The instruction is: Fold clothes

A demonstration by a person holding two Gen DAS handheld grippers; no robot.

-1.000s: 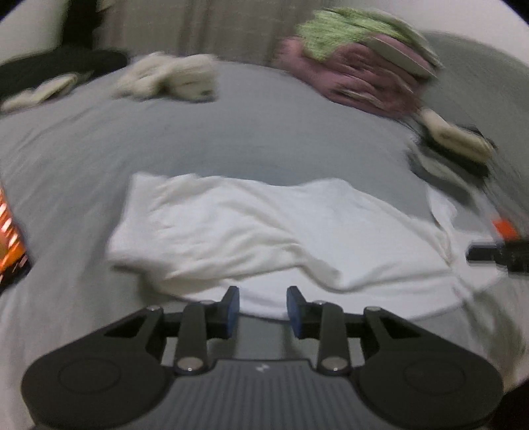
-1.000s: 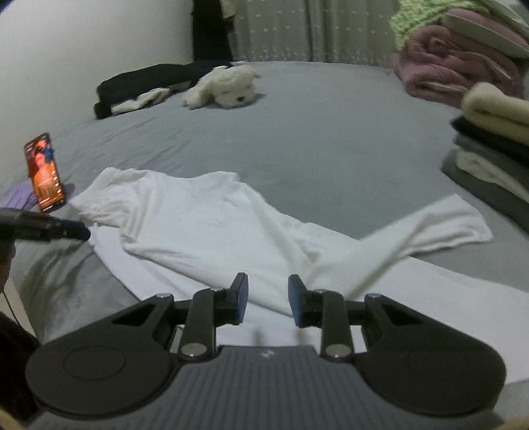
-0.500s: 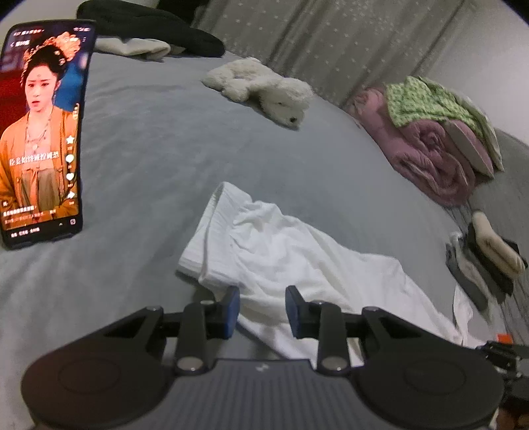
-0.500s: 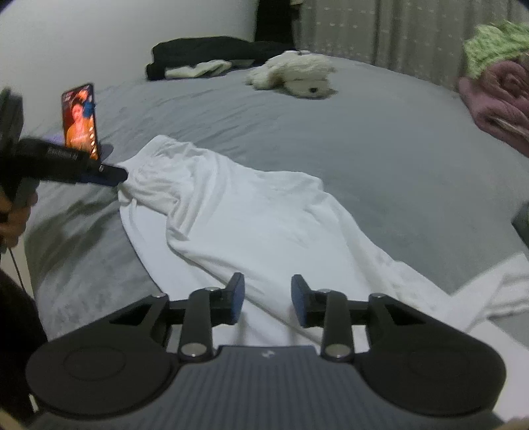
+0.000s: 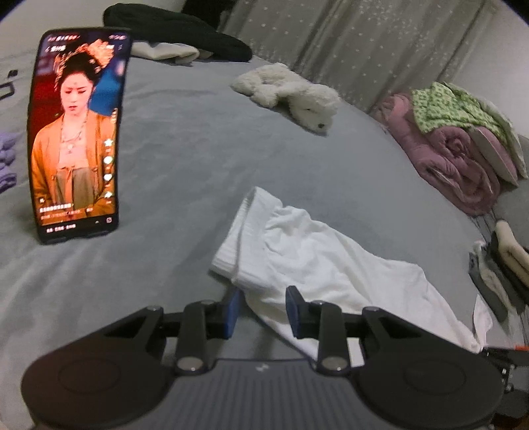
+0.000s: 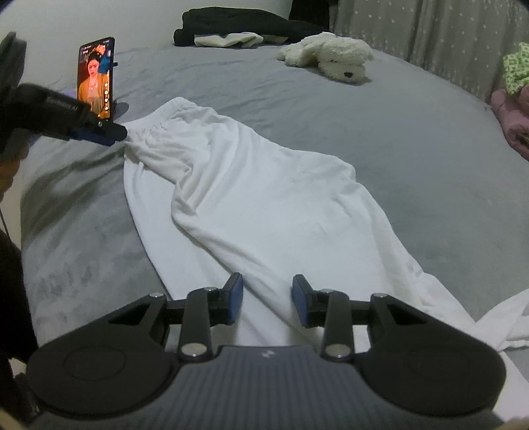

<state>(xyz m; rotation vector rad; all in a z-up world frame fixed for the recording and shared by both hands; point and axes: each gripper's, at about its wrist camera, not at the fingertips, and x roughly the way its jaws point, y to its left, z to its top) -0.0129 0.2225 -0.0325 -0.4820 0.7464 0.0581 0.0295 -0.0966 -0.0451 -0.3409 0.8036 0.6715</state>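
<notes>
A phone (image 5: 77,135) is standing up on the grey bed (image 5: 205,165), far to the left, and its screen is glowing. Behind it, dark clothes (image 5: 185,29) are lying at the back of the bed.

The left tongs (image 5: 261,307) are pointing down at the near corner of the white garment (image 5: 317,261). Their blue pads are standing a little apart, with the cloth's edge lying between them. In the right wrist view the left tongs (image 6: 109,134) are touching that corner just beside the phone (image 6: 96,77), but I cannot tell if they are pinching it.

A white plush dog (image 6: 330,56) is lying farther back, about the middle of the bed.

The white garment (image 6: 258,205) is lying flat and wrinkled on the bed, running from the phone's side down toward the right. A fold is running along its middle.

The right tongs (image 6: 267,299) are hanging over the lower part of the garment. Their jaws have just been opening, and the pads are standing apart with white cloth showing under the gap. They are not squeezing it.

To the right, a pink blanket (image 5: 453,162) is lying rolled up with a green cloth (image 5: 449,109) on top. Folded clothes (image 5: 506,261) are stacked at the far right edge.
</notes>
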